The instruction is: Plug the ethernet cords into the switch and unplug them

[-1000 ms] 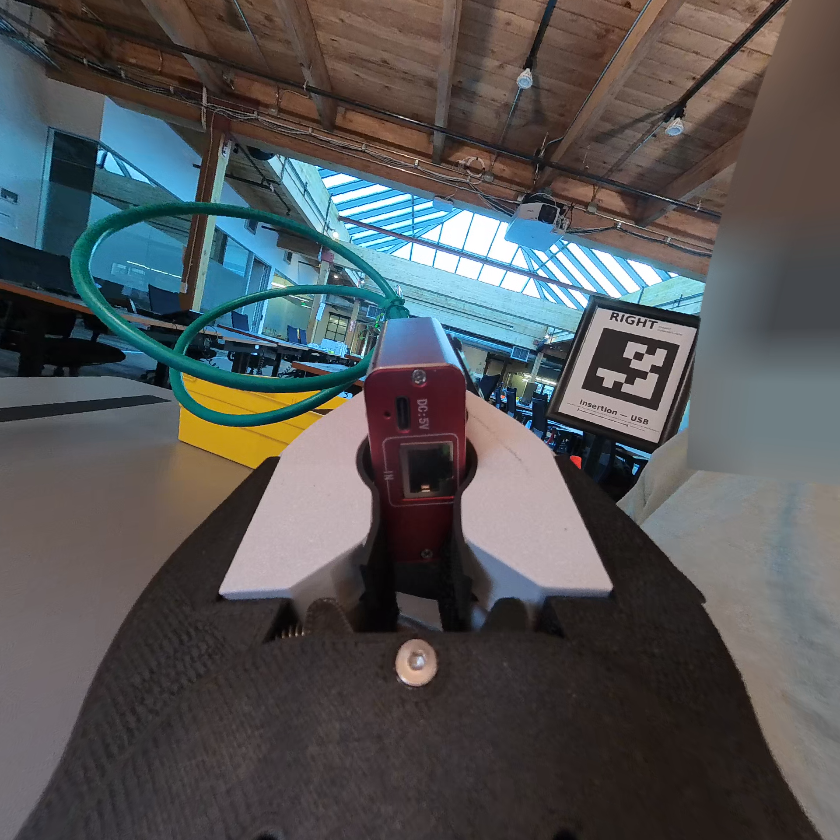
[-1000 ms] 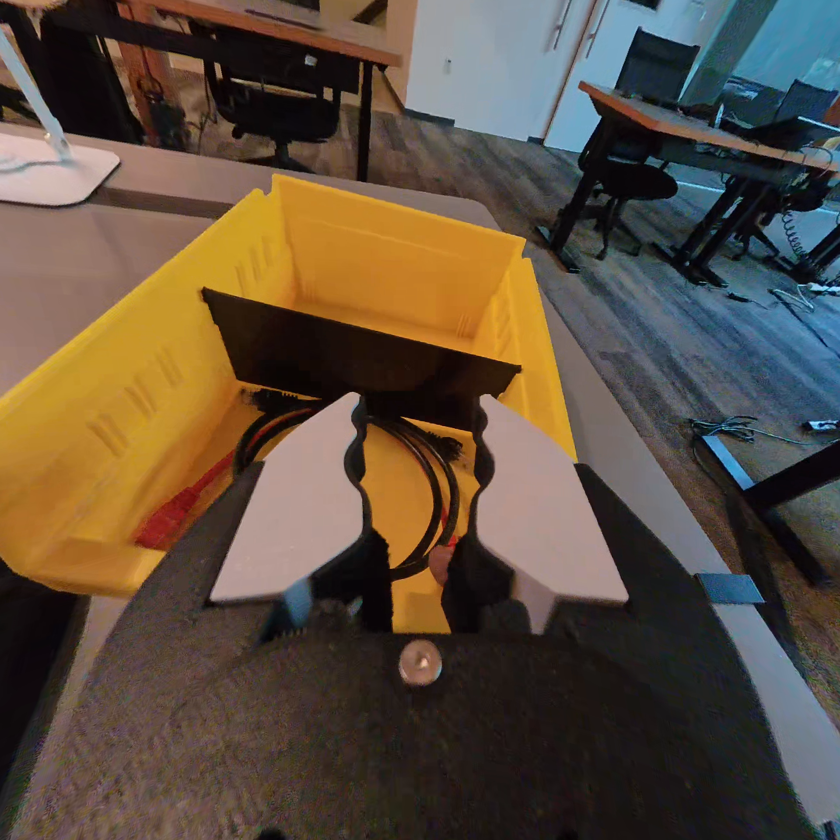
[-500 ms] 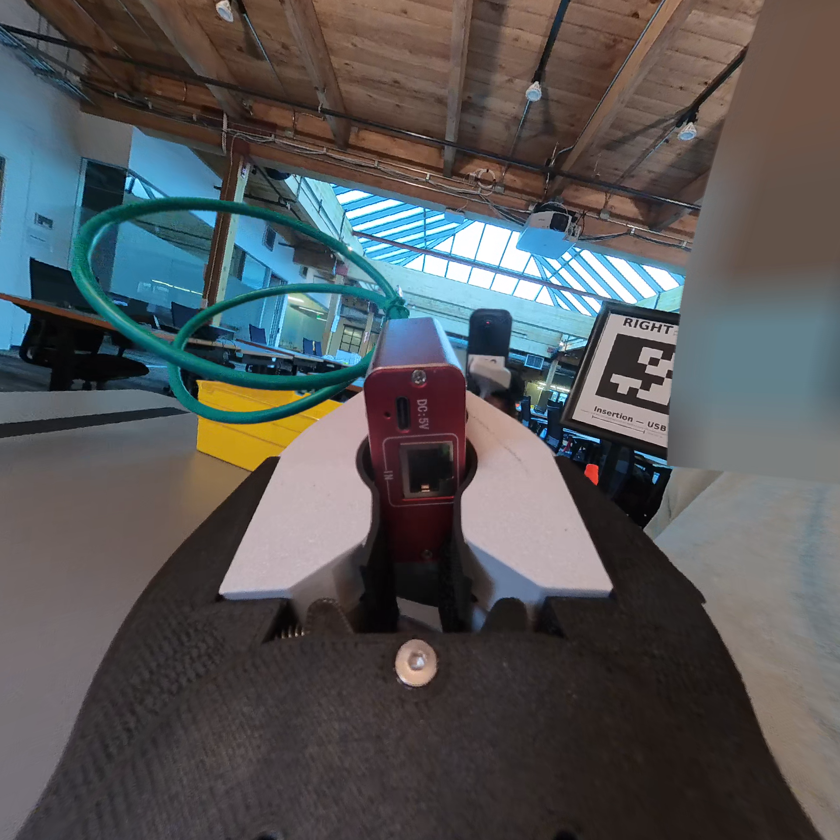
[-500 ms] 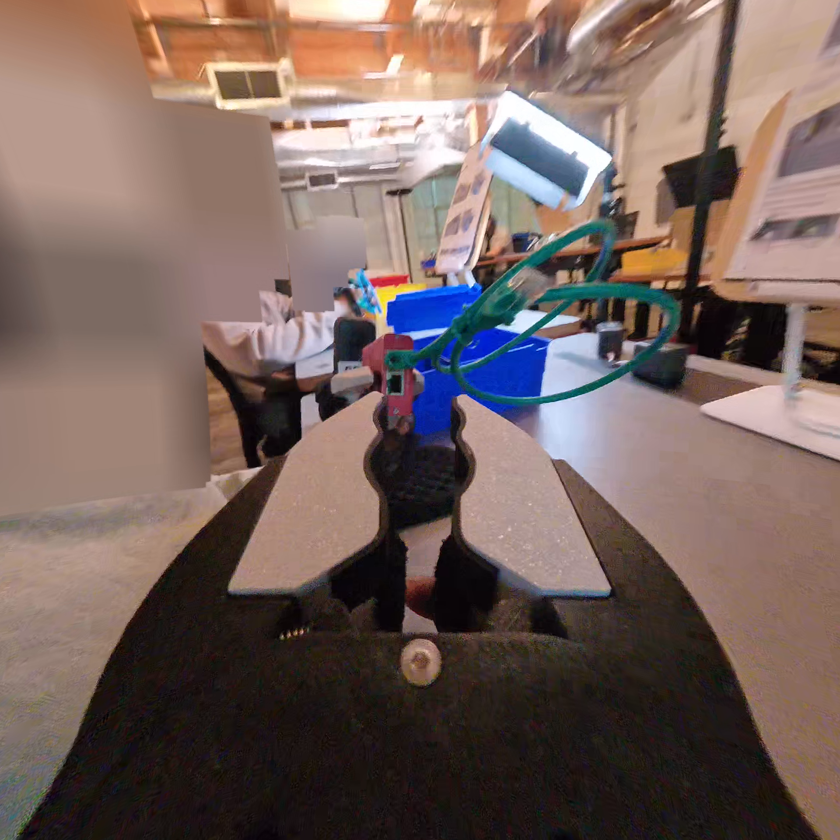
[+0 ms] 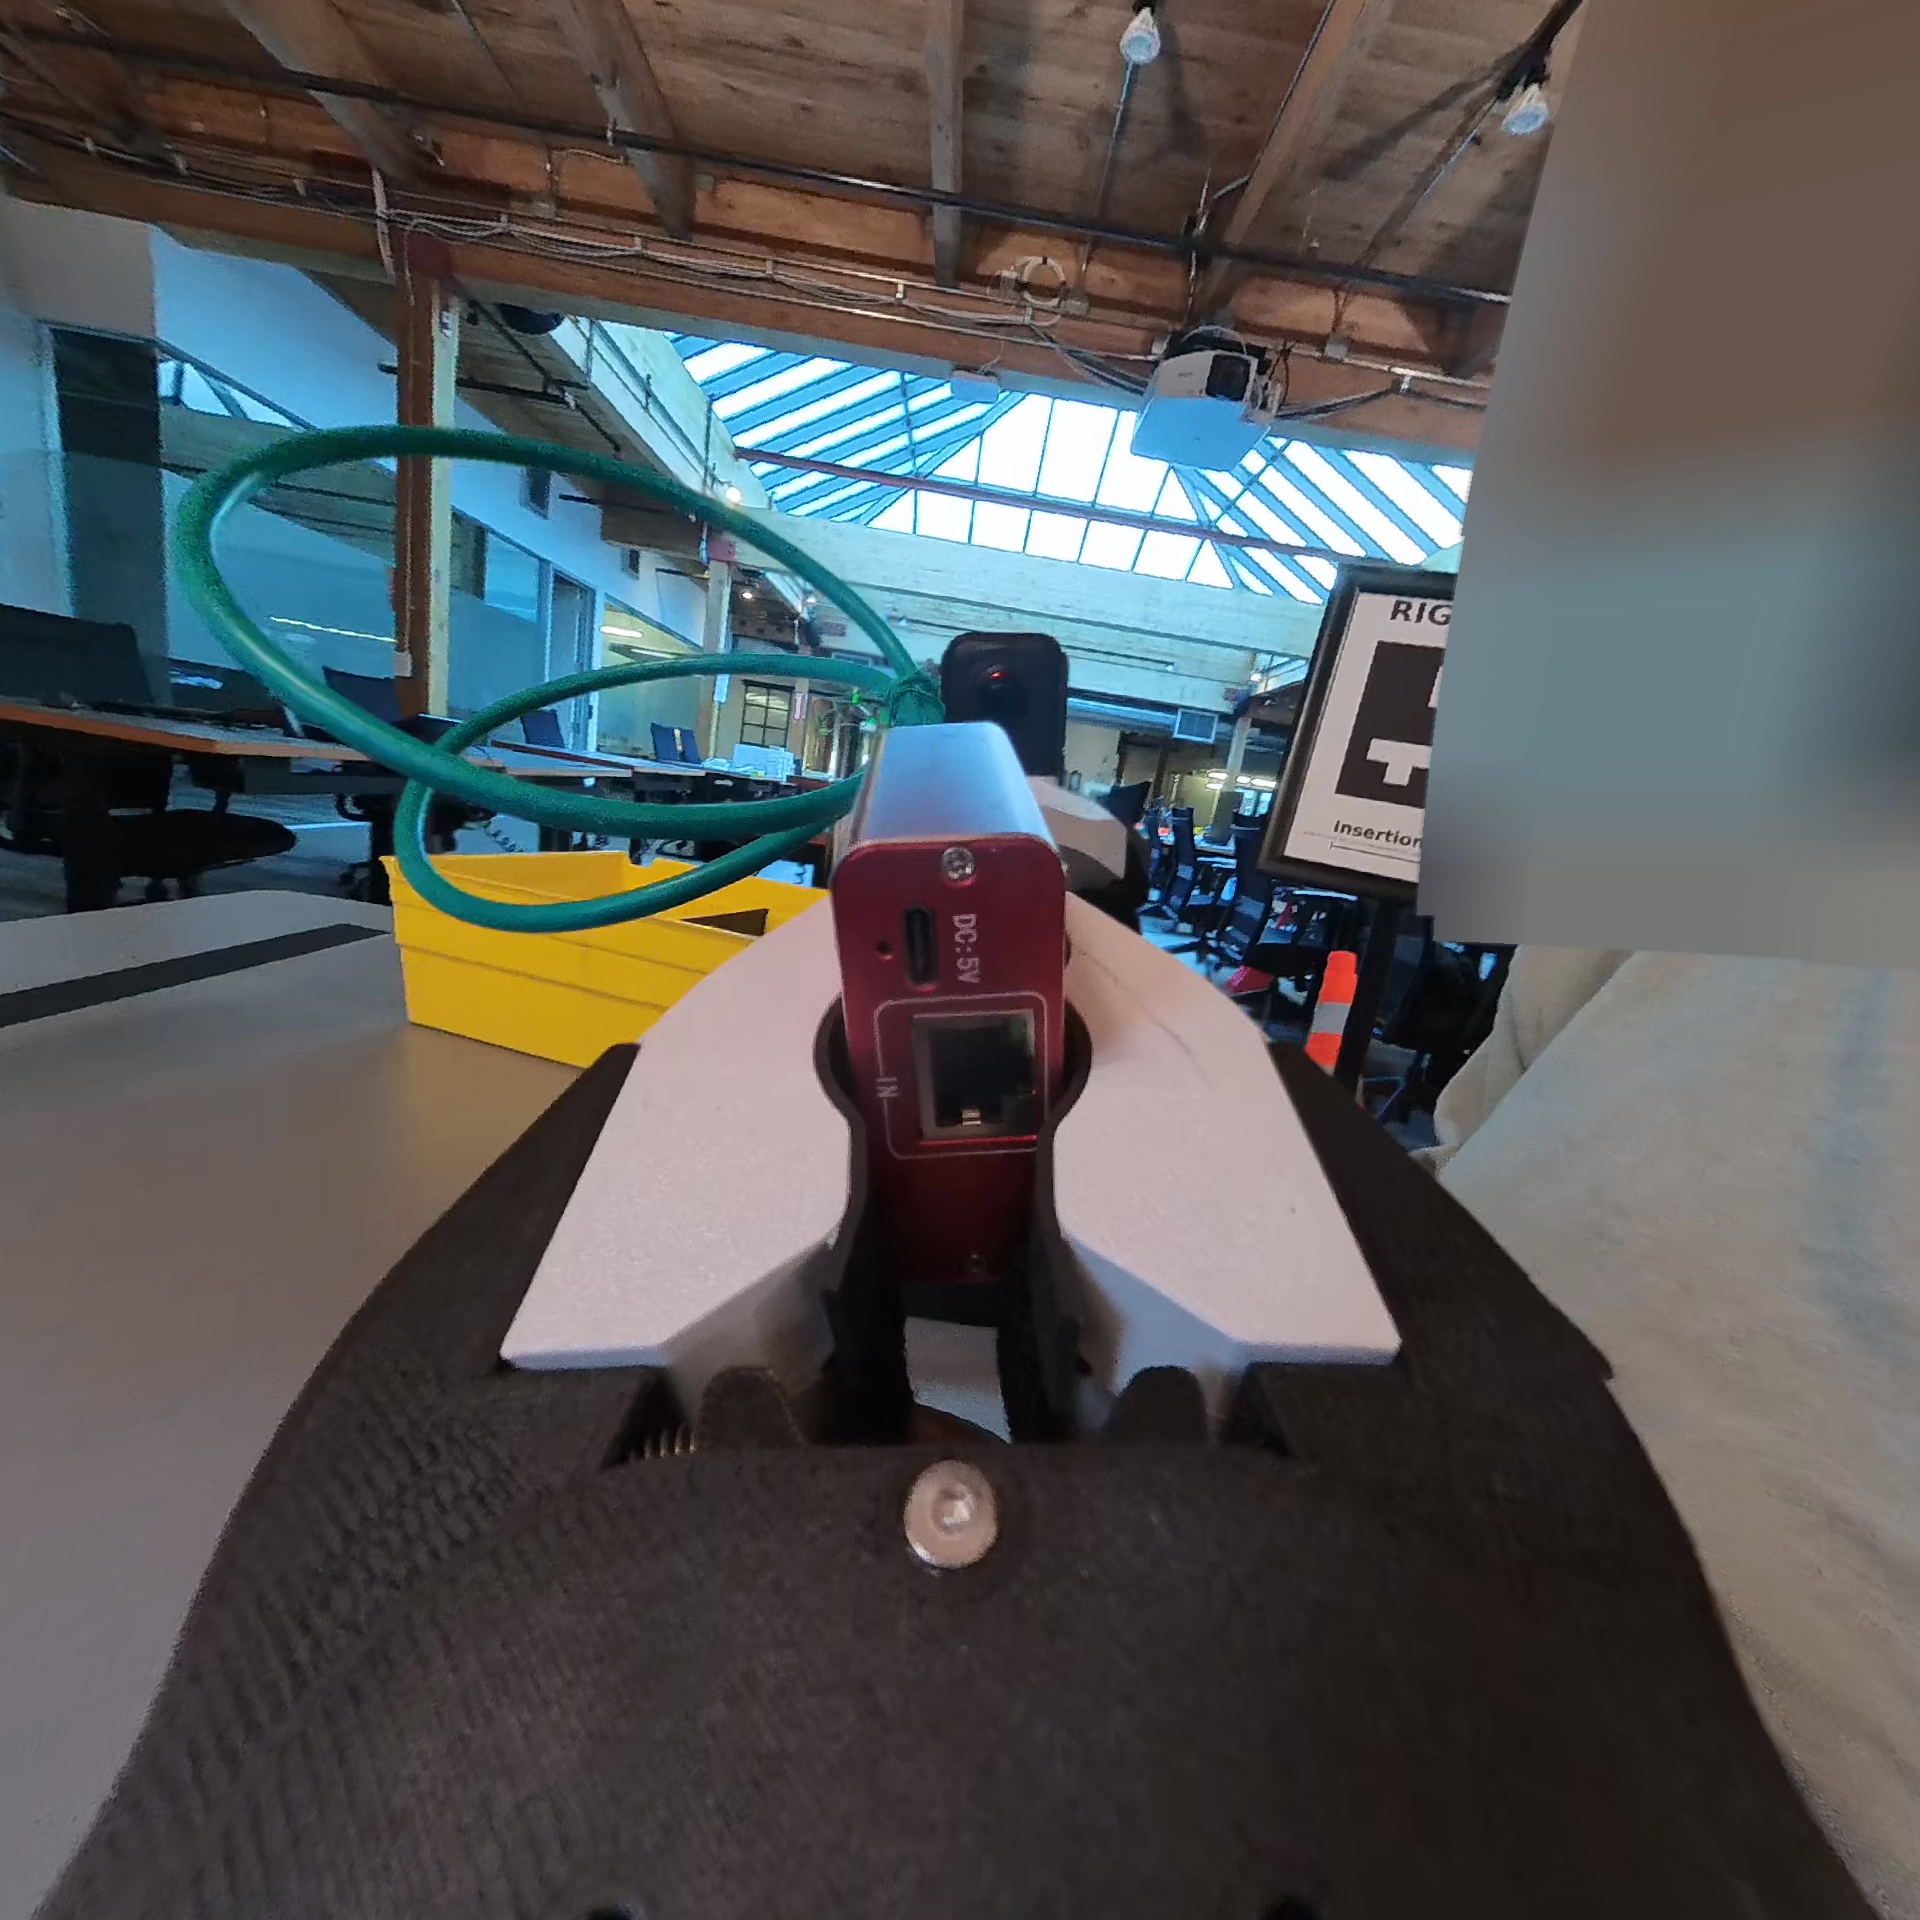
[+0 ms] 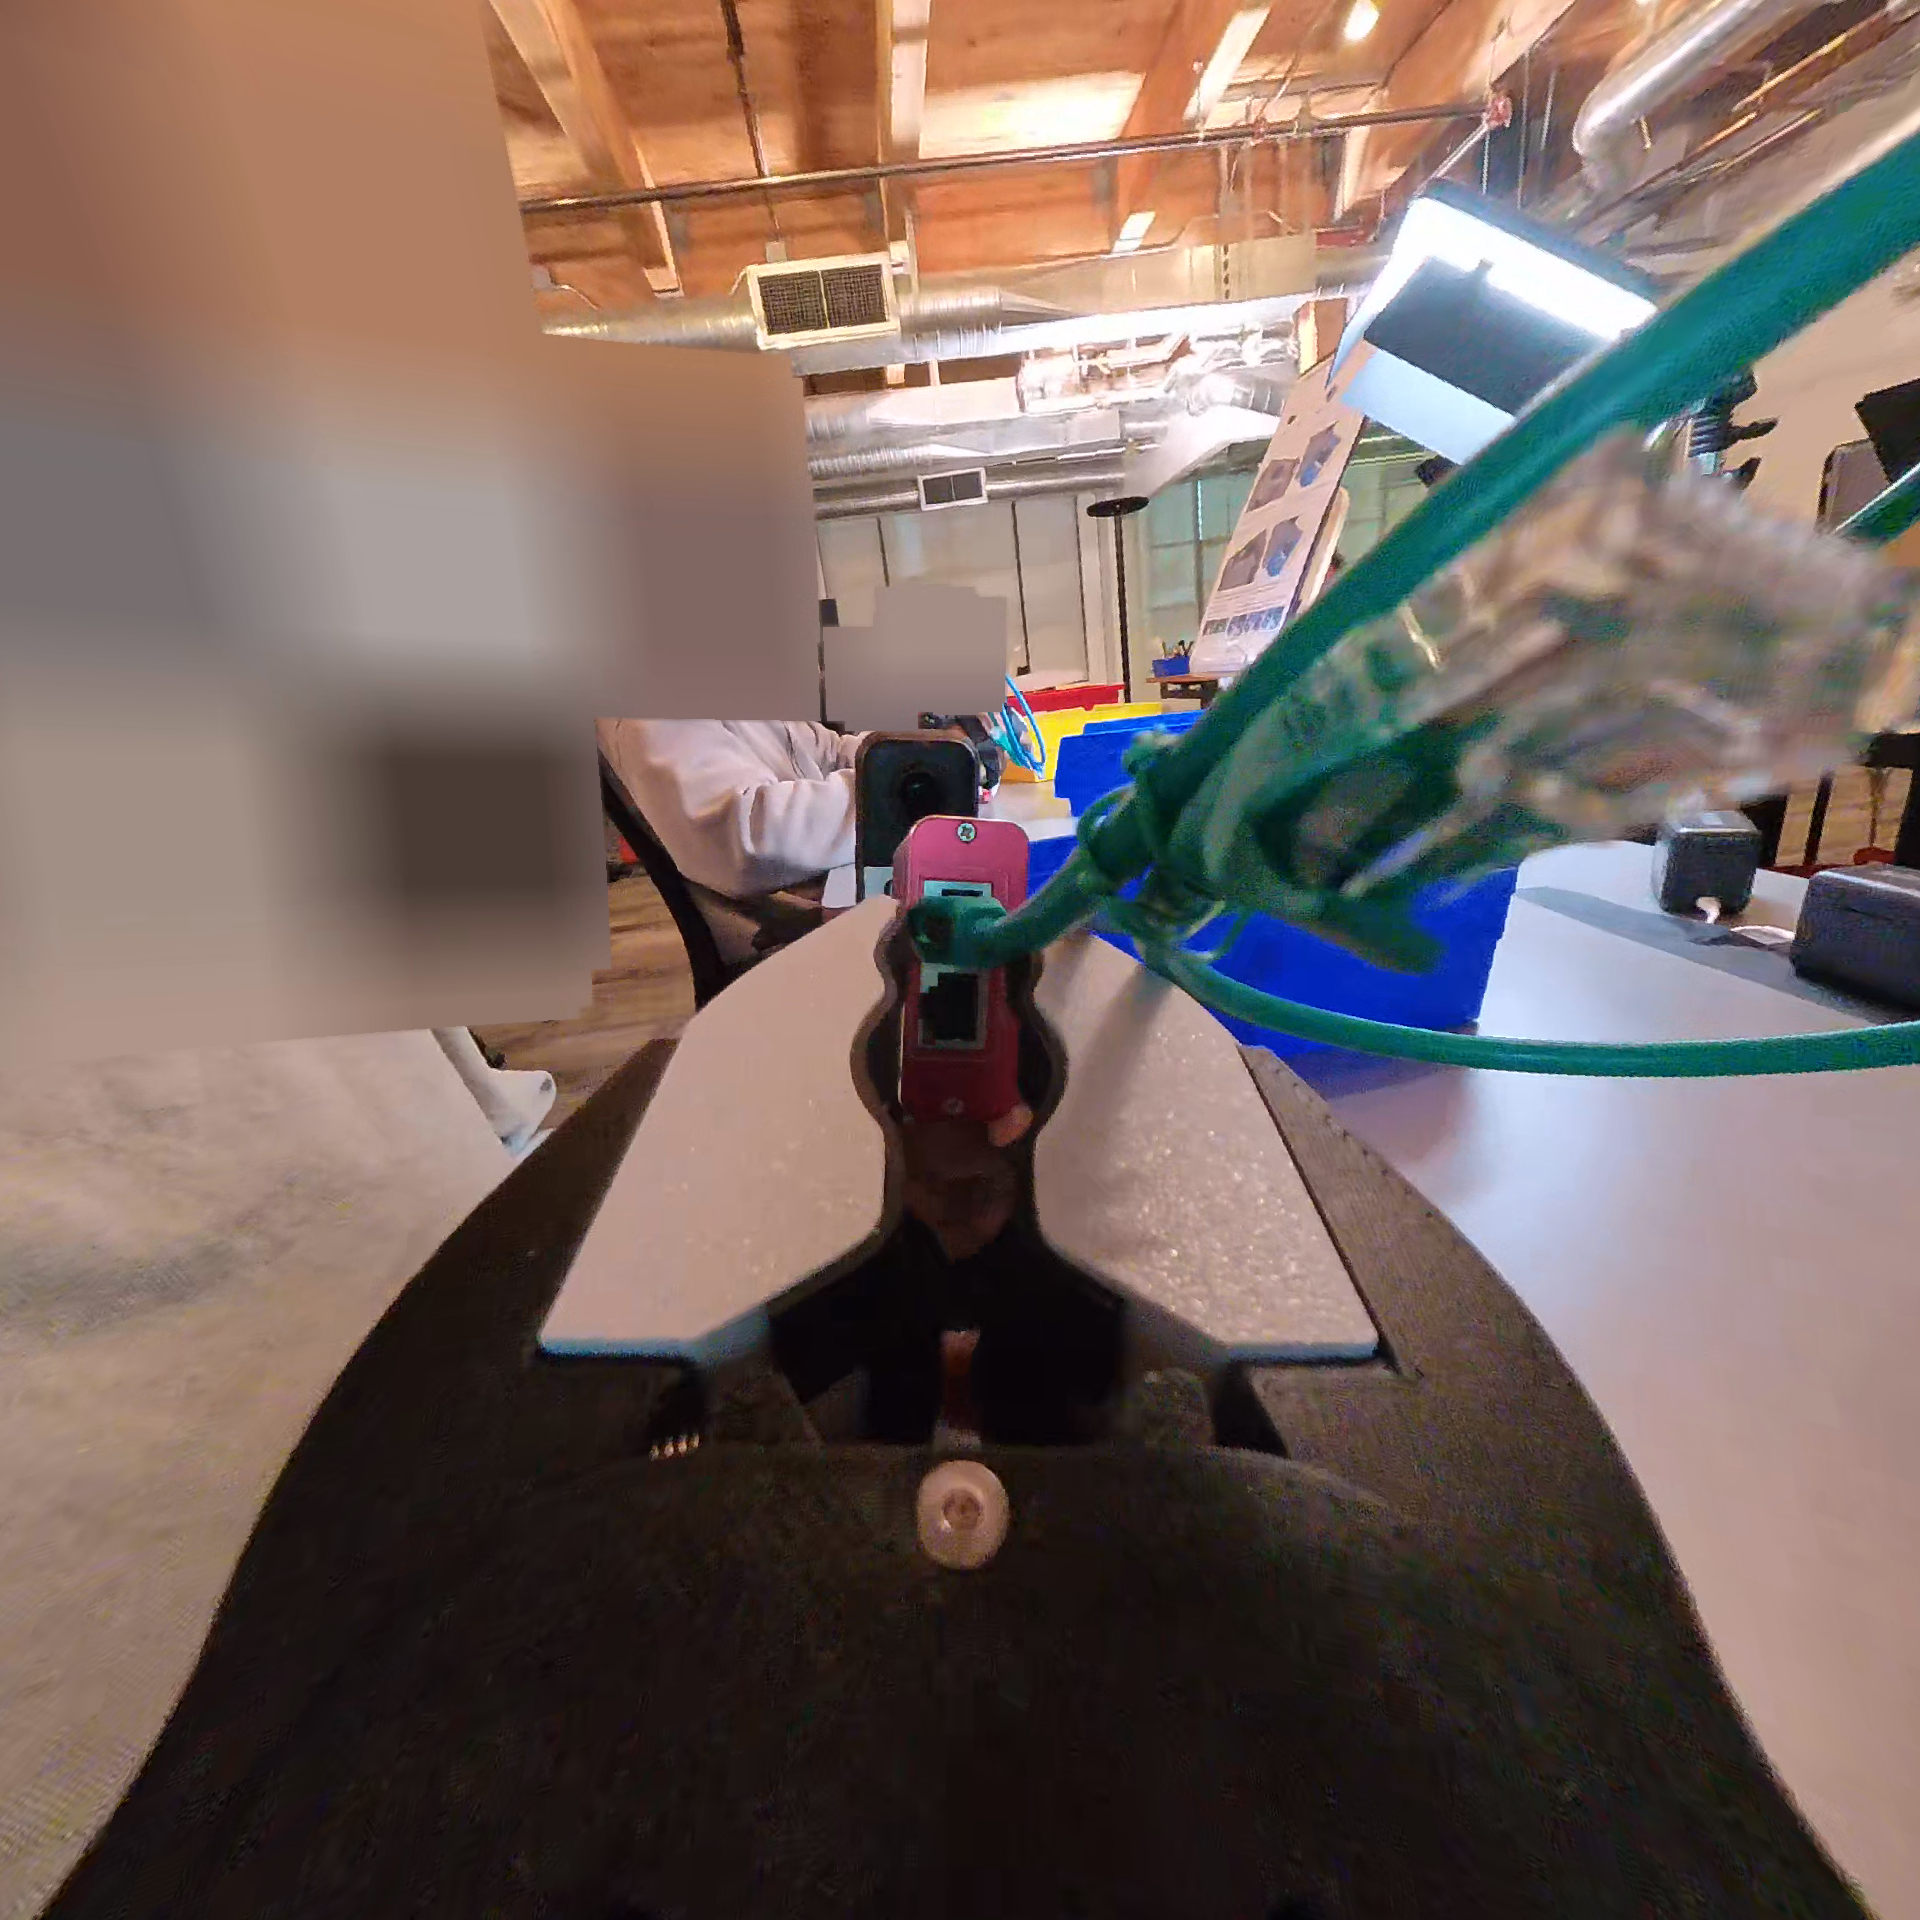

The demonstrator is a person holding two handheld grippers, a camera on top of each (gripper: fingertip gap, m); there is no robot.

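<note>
My left gripper (image 5: 951, 914) is shut on the red switch (image 5: 940, 1174) and holds it above the table. The switch's near end, with one empty port, faces the left wrist camera. A green ethernet cord (image 5: 195, 540) loops up and left from its far end. In the right wrist view the switch (image 6: 956, 1070) stands between the tips of my right gripper (image 6: 961, 909), whose jaws are a narrow gap apart. The cord's green plug (image 6: 966, 928) sits in a port on that end. The cord's loose clear plug (image 6: 1621, 644) hangs close to the camera. The right gripper (image 5: 1081, 821) shows just behind the switch.
A yellow bin (image 5: 520, 966) stands on the grey table (image 5: 208, 1143) at the left. A framed marker sign (image 5: 1361, 727) is at the right. In the right wrist view I see a blue bin (image 6: 1299, 956), black boxes (image 6: 1860, 925), a lamp head (image 6: 1496, 312) and a person's white sleeve (image 6: 748, 800). Both grippers' tips are close together, under 4 cm apart.
My right gripper has swung away from above the yellow bin, turned to face the switch and closed in on its far end, jaws narrowed. The left gripper still holds the switch.
</note>
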